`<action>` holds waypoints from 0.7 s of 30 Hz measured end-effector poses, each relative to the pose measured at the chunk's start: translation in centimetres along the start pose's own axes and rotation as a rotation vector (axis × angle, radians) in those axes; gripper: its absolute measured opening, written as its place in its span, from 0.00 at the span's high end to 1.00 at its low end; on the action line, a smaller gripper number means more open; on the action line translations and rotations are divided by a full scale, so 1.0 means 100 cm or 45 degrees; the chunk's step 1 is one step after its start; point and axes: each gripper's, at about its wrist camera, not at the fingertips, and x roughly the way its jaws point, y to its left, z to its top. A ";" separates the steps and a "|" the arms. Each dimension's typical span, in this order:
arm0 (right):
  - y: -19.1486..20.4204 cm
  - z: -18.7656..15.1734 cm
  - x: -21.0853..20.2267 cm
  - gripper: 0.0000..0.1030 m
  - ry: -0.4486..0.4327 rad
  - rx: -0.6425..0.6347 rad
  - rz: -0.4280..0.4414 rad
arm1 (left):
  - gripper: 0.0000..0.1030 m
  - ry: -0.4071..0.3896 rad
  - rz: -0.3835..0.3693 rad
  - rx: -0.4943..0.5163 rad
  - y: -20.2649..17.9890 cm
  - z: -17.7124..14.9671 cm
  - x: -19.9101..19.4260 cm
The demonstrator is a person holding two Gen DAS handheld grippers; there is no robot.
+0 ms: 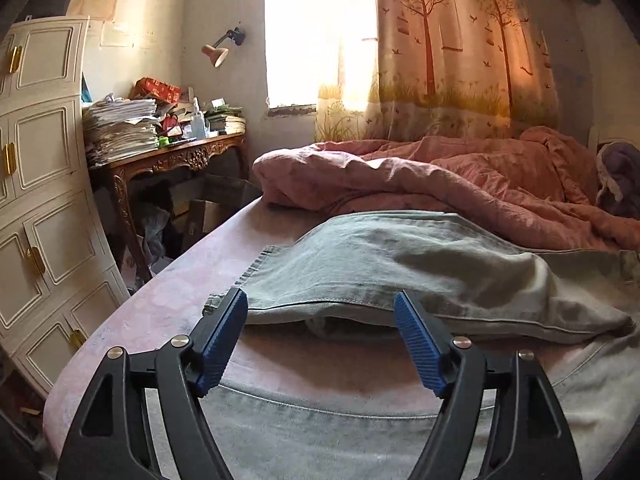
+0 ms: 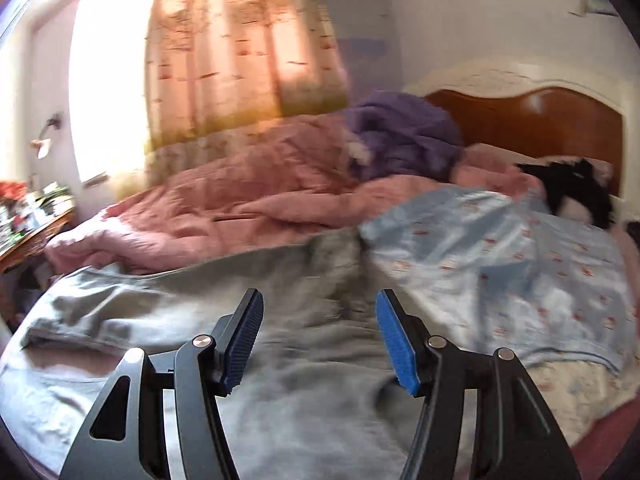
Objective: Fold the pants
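Grey pants (image 1: pixel 400 272) lie folded across the pink bed (image 1: pixel 160 292) at centre frame. My left gripper (image 1: pixel 320 316) and right gripper (image 2: pixel 319 312) hover above them, jaws apart, holding nothing.

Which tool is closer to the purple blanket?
Right. The right tool hangs open over the pants, with the purple blanket ahead. From the left tool, it shows only at the far right edge.

Pink quilt (image 1: pixel 440 176) beside tree-print curtain (image 1: pixel 452 40); cluttered desk (image 1: pixel 176 156) by white cabinet (image 1: pixel 36 184).
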 end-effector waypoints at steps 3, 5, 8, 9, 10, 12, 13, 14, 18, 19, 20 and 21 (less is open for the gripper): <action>0.055 0.000 0.030 0.41 0.079 -0.052 0.147 | 0.28 0.118 -0.002 -0.097 0.015 -0.009 0.039; 0.091 -0.001 0.049 0.41 0.139 -0.072 0.236 | 0.32 0.156 0.031 -0.235 0.036 -0.014 0.062; 0.144 -0.005 0.067 0.41 0.160 -0.153 0.301 | 0.38 0.142 0.056 -0.383 0.059 -0.014 0.084; 0.160 -0.005 0.072 0.41 0.157 -0.186 0.308 | 0.38 0.157 0.033 -0.390 0.062 -0.013 0.093; 0.174 -0.006 0.076 0.41 0.160 -0.205 0.315 | 0.38 0.180 0.012 -0.384 0.063 -0.012 0.103; 0.200 -0.006 0.086 0.41 0.181 -0.222 0.339 | 0.38 0.217 0.012 -0.421 0.069 -0.016 0.119; 0.211 -0.006 0.092 0.41 0.196 -0.222 0.351 | 0.39 0.242 0.010 -0.458 0.074 -0.021 0.126; 0.222 -0.007 0.097 0.41 0.211 -0.221 0.361 | 0.39 0.274 -0.022 -0.520 0.082 -0.030 0.134; 0.252 -0.020 0.115 0.40 0.259 -0.223 0.375 | 0.46 0.401 -0.212 -0.832 0.115 -0.062 0.155; 0.258 -0.026 0.120 0.40 0.279 -0.218 0.382 | 0.46 0.399 -0.253 -0.885 0.121 -0.065 0.155; 0.264 -0.032 0.124 0.40 0.299 -0.209 0.390 | 0.46 0.397 -0.303 -0.933 0.128 -0.067 0.155; 0.268 -0.039 0.129 0.40 0.319 -0.195 0.397 | 0.46 0.390 -0.353 -0.979 0.133 -0.069 0.155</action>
